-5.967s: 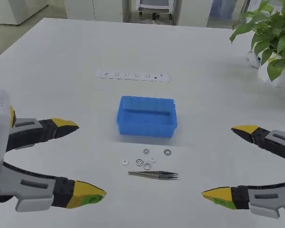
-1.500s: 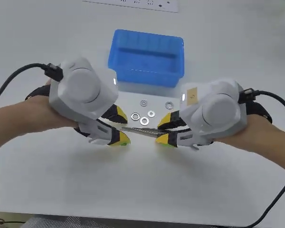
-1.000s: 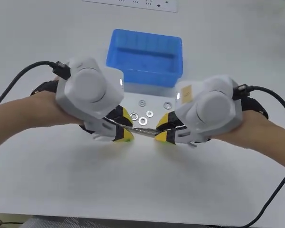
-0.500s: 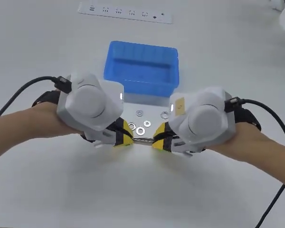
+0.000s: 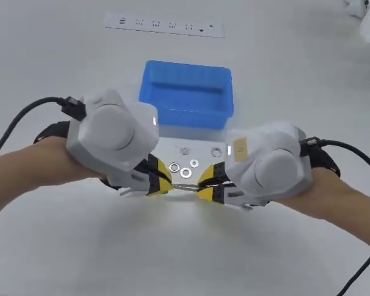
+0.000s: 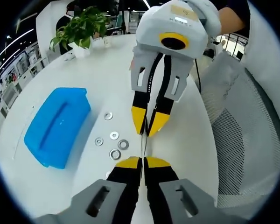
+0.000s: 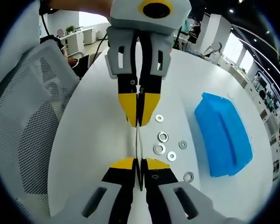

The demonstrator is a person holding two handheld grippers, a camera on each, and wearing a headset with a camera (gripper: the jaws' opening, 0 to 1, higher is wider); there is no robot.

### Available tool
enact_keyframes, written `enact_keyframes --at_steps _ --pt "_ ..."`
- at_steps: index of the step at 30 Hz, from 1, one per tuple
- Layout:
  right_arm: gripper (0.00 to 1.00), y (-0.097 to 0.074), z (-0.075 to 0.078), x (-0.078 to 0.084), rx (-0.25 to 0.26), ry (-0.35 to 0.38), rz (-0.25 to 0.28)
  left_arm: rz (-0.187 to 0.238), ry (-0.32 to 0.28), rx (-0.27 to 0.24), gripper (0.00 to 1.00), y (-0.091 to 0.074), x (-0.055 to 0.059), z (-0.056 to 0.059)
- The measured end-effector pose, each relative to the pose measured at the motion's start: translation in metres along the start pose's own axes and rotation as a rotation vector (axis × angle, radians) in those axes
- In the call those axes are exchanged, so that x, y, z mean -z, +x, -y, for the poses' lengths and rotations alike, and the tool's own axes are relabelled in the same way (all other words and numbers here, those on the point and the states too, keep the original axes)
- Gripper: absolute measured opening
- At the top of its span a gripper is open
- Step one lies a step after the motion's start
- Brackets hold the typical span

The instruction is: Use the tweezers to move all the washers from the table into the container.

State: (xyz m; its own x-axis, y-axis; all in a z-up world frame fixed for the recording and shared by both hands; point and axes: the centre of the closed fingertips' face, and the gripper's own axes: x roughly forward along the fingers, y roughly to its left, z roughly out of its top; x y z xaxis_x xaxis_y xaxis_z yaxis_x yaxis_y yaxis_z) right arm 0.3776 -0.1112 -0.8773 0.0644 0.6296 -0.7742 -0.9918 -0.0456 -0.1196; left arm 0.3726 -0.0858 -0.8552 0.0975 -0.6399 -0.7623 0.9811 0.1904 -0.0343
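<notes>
Head view, looking down at a white counter (image 5: 172,259). My left gripper (image 5: 162,185) and right gripper (image 5: 205,188) meet tip to tip at the centre. The thin metal tweezers (image 5: 184,187) span the short gap between them.

6 seconds ago both sets of jaws stood wide apart at the far sides, and the tweezers lay alone on the counter. 1.5 seconds ago the jaws straddled the tweezers, partly spread. Now both sets are pinched narrow, the left on the tweezers' 9 o'clock end and the right on the 3 o'clock end. I cannot tell whether the tweezers have left the counter.

The washers (image 5: 185,173) lie loose on the counter at 12 o'clock from the tweezers, just beside them. I count 6 in the right gripper view. Beyond them, also at 12 o'clock, sits the blue plastic container (image 5: 188,92), with no washer visible inside.

I judge that the tool is now secured at both ends, but no washer has been moved. The tweezers probably need to pass into 1 gripper that can squeeze them before any washer can be picked.
</notes>
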Motion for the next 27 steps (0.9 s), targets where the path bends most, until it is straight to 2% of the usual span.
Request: enact_keyframes --at_steps 4,8,13,17,20,22,27 --pt "0.08 -0.001 0.000 -0.008 0.016 -0.001 0.038 0.008 0.001 -0.004 0.06 -0.011 -0.005 0.000" --pt "0.08 -0.001 0.003 -0.016 0.045 -0.021 0.076 0.019 0.013 -0.013 0.06 -0.023 -0.015 0.002" --pt "0.08 -0.001 0.006 -0.027 0.078 0.007 0.150 0.039 0.031 -0.025 0.06 -0.034 -0.031 0.004" --pt "0.08 -0.003 0.006 -0.028 0.092 0.020 0.175 0.046 0.043 -0.030 0.06 -0.035 -0.037 0.004" --pt "0.08 -0.008 0.004 -0.030 0.097 0.042 0.213 0.083 0.049 -0.023 0.06 -0.035 -0.052 0.008" --pt "0.08 -0.009 0.004 -0.029 0.103 0.058 0.228 0.089 0.061 -0.019 0.06 -0.033 -0.059 0.009" --pt "0.08 -0.013 0.006 -0.026 0.118 0.106 0.260 0.131 0.050 -0.010 0.06 -0.026 -0.068 0.007"
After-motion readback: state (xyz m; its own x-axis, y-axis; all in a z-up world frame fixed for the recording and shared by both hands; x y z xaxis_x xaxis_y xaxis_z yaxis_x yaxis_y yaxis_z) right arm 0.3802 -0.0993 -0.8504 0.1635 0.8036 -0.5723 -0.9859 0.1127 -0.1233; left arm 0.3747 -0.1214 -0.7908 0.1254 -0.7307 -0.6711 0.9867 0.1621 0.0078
